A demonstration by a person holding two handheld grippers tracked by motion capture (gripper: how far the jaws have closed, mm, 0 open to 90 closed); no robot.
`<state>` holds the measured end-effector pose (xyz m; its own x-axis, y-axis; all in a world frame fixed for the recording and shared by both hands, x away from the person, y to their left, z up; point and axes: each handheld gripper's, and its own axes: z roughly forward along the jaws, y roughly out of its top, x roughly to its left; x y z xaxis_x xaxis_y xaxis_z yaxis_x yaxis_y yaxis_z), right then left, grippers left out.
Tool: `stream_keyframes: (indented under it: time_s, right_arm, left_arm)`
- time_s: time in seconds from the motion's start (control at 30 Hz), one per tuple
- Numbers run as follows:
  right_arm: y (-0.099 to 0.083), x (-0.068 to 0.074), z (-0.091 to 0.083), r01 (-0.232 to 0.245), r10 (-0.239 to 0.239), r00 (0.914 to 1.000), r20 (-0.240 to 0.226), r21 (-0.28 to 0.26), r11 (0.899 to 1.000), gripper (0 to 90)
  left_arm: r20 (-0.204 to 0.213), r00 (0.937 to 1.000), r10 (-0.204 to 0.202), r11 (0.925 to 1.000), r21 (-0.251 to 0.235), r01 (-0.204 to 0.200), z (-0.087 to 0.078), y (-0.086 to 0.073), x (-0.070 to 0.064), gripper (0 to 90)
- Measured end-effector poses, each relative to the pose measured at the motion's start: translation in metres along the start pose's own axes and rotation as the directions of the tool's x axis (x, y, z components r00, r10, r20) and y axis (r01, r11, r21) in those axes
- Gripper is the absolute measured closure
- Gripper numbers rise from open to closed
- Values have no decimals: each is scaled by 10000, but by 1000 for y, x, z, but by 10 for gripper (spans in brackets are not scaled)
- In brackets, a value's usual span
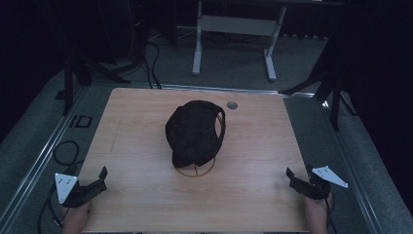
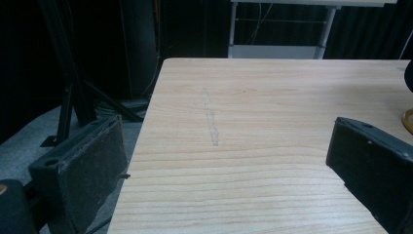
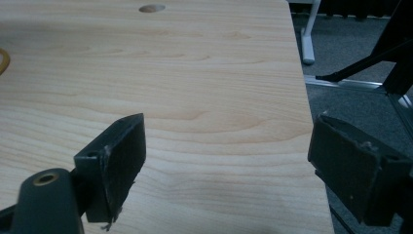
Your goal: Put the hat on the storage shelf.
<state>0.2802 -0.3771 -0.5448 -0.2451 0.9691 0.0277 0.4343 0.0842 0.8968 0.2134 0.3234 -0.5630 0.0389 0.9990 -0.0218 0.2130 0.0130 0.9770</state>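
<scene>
A black cap (image 1: 195, 131) sits over a gold wire stand (image 1: 196, 170) in the middle of the wooden table (image 1: 141, 204). My left gripper (image 1: 101, 179) rests at the table's front left corner, open, with nothing between its jaws. My right gripper (image 1: 292, 178) is at the front right edge, also open and holding nothing. In the left gripper view, its gripper (image 2: 224, 146) spans bare wood, with the stand's gold rim (image 2: 408, 119) at the far right. The right gripper view has its gripper (image 3: 229, 141) straddling the table's right edge, and the stand's gold rim (image 3: 4, 61) shows at the left.
A round grommet hole (image 1: 232, 105) lies in the table behind the cap. A white-legged desk frame (image 1: 234, 29) stands on the floor beyond. Black stand legs flank the table at left (image 1: 78, 73) and right (image 1: 333, 92). Cables (image 1: 65, 151) lie on the floor at left.
</scene>
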Motion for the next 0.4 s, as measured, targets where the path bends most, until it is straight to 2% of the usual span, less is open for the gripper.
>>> stream_keyframes:
  time_s: [0.4]
  right_arm:
    - [-3,-4,2,-83,82,9999,87,119,9999,139]
  left_arm:
    - [12,10000,-31,10000,36,31,0,0,0,18]
